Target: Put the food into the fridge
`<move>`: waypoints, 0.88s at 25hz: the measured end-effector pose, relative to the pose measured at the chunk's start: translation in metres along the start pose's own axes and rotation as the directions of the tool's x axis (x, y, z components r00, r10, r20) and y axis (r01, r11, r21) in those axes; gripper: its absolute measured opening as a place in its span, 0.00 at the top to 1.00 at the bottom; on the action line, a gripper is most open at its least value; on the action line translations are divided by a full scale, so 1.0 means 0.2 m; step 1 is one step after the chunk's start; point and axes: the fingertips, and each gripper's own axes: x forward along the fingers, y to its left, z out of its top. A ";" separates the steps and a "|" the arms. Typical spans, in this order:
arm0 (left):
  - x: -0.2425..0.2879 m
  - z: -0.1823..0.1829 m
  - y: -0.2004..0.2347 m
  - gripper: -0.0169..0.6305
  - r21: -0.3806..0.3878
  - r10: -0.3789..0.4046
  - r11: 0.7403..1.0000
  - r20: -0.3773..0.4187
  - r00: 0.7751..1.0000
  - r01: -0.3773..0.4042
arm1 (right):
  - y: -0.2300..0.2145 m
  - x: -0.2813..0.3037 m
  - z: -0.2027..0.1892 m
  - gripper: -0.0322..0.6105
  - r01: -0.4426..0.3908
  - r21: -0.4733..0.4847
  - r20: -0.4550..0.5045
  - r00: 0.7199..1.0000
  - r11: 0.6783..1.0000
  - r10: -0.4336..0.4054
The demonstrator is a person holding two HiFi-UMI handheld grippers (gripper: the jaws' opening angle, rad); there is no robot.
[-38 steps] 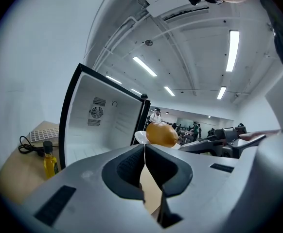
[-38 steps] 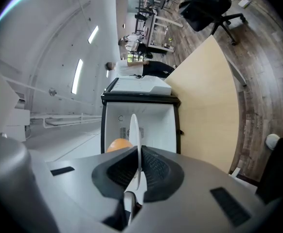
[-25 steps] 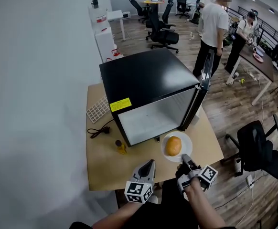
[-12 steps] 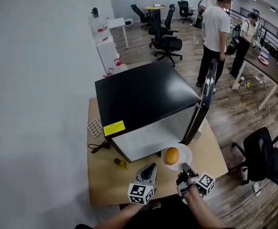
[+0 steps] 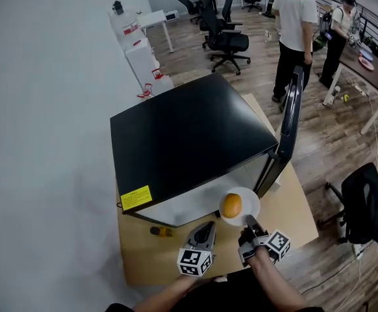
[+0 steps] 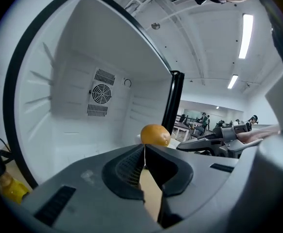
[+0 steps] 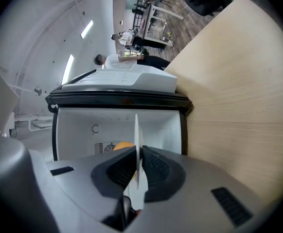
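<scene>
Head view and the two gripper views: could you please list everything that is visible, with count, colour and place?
fridge: one, black outside and white inside, on the table
fridge door: one, black, standing open at the fridge's right
table: one, light wood, under the fridge
plate: one, white, in front of the open fridge
round food: one, orange, on the plate
small bottle: one, yellow with a dark cap, on the table left of the plate
office chairs: at least four, black, on the wooden floor behind
cabinets: white, by the wall
people: two, standing in the background
left gripper: one, grey, shut and empty, near the plate
right gripper: one, shut on the plate's rim
</scene>
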 end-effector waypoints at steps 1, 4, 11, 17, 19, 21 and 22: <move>0.03 -0.01 0.01 0.95 -0.003 0.003 1.000 -0.006 1.000 -0.003 | -0.01 0.03 0.01 0.82 -0.002 -0.003 -0.003 1.000 1.000 0.002; 0.10 -0.04 0.05 0.95 -0.011 0.000 1.000 -0.020 1.000 0.000 | -0.05 0.13 0.05 0.82 -0.016 -0.020 -0.002 1.000 1.000 0.016; 0.25 -0.11 0.11 0.95 -0.016 -0.015 1.000 -0.050 0.999 0.014 | -0.19 0.33 0.08 0.82 -0.035 -0.059 -0.016 0.999 0.998 0.034; 0.29 -0.16 0.19 0.95 -0.020 0.020 1.000 -0.078 0.997 -0.022 | -0.28 0.45 0.05 0.82 -0.024 -0.049 -0.001 1.000 0.999 0.024; 0.30 -0.19 0.21 0.95 -0.035 0.028 0.999 -0.094 0.995 -0.031 | -0.29 0.50 0.05 0.82 -0.041 -0.047 0.012 0.999 0.998 0.042; 0.31 -0.21 0.23 0.95 -0.049 0.032 0.998 -0.108 0.994 -0.037 | -0.30 0.54 0.06 0.82 -0.053 -0.056 0.023 0.998 0.997 0.055; 0.32 -0.22 0.23 0.95 -0.052 0.033 0.998 -0.113 0.993 -0.039 | -0.30 0.56 0.06 0.82 -0.055 -0.061 0.027 0.998 0.997 0.057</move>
